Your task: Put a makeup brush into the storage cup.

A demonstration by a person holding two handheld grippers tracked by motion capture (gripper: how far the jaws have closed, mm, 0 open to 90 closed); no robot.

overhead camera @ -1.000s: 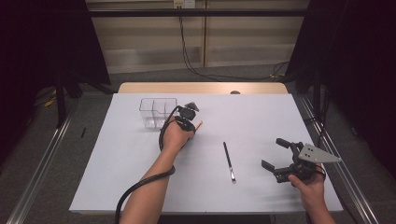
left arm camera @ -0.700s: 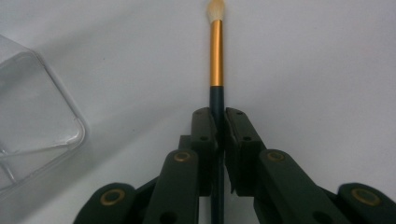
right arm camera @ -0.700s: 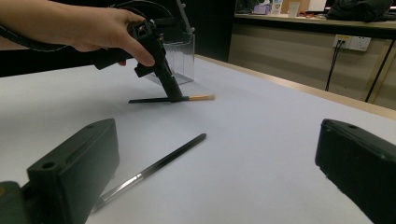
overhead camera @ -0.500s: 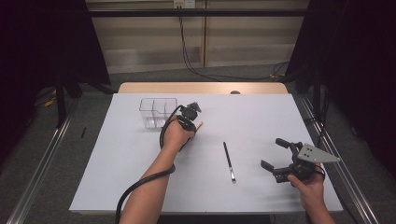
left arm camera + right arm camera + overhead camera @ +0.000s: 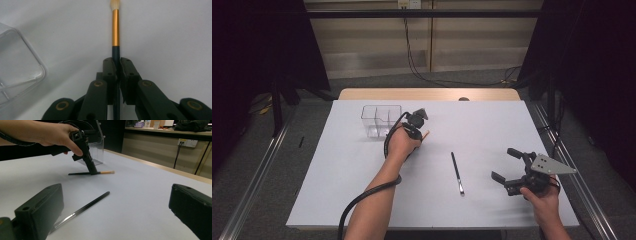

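The left gripper (image 5: 117, 65) is pinched tight on the gold-banded brush (image 5: 115, 30) lying just beside the clear box (image 5: 381, 120), and, gripped off-centre, it could swivel and miss a compartment, while the right gripper (image 5: 510, 168) gapes empty near the black brush (image 5: 456, 172).

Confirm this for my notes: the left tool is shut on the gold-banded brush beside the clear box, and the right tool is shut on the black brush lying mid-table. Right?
Half right. The left tool is shut on the gold-banded brush beside the clear box. But the right tool is open and holds nothing; the black brush lies loose on the table, apart from it, as the high view shows.
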